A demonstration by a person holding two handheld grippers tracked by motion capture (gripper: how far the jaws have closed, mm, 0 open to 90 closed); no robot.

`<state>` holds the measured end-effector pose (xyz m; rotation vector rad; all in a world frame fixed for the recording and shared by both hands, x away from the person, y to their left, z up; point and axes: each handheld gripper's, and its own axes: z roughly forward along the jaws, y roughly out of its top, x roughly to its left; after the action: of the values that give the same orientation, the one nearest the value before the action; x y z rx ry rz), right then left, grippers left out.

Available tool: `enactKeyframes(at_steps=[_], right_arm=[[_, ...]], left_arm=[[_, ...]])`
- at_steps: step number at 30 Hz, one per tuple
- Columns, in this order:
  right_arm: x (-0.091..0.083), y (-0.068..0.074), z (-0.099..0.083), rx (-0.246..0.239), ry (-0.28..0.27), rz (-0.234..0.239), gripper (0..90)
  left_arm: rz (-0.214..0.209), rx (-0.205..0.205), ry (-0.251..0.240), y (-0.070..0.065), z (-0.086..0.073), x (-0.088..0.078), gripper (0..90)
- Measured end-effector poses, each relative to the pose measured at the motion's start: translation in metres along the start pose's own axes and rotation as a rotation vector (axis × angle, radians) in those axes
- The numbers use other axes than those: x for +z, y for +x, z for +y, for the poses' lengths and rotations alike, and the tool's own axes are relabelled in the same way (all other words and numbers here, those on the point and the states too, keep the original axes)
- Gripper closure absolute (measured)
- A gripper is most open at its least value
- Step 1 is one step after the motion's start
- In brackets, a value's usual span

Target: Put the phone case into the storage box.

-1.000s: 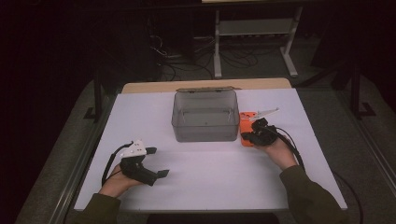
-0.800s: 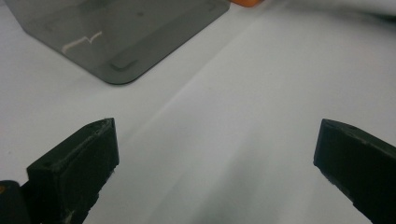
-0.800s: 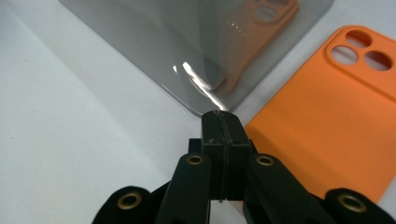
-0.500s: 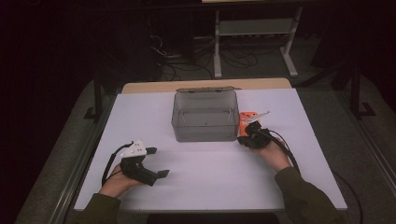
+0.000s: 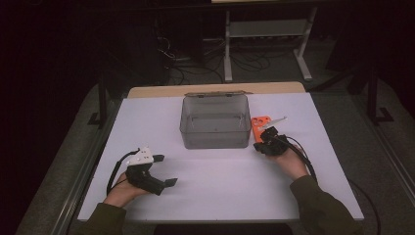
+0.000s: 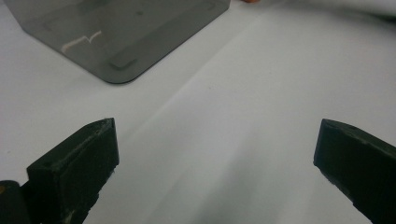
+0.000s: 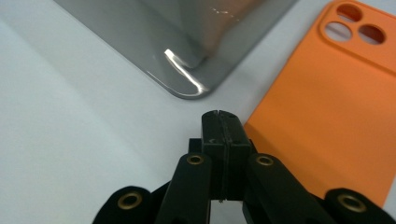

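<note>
Right gripper view: right tongs (image 7: 225, 122) pressed together, touching orange phone case (image 7: 327, 107).

Right claw (image 5: 268, 139) beside orange phone case (image 5: 259, 126), near grey box (image 5: 214, 123)

Smoky grey translucent plastic box (image 7: 187, 42), glossy and smooth, matt orange rubbery phone case (image 7: 327, 112), matt white tabletop (image 5: 235, 186), matt black gripper jaws

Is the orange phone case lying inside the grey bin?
No, the phone case lies flat on the white table beside the bin's corner, outside its wall.
</note>
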<state>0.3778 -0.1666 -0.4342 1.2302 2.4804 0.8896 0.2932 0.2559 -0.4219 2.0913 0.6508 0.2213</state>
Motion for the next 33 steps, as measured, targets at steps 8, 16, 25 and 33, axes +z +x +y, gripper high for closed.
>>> enactKeyframes(at_steps=[8,16,25,33], right_arm=[[-0.010,-0.017,-0.011,0.030,0.002,-0.034,88.7],[-0.019,-0.035,-0.019,0.067,-0.004,-0.069,88.7],[-0.027,-0.044,-0.024,0.084,-0.037,-0.069,88.5],[-0.041,-0.029,-0.021,0.058,-0.109,-0.008,68.2]], left_arm=[[0.001,-0.002,-0.003,0.000,0.000,0.000,0.0],[0.001,-0.002,-0.003,0.000,0.000,0.000,0.0],[0.001,0.000,-0.002,0.000,0.000,0.000,0.0],[0.001,0.000,-0.002,0.000,0.000,0.000,0.0]])
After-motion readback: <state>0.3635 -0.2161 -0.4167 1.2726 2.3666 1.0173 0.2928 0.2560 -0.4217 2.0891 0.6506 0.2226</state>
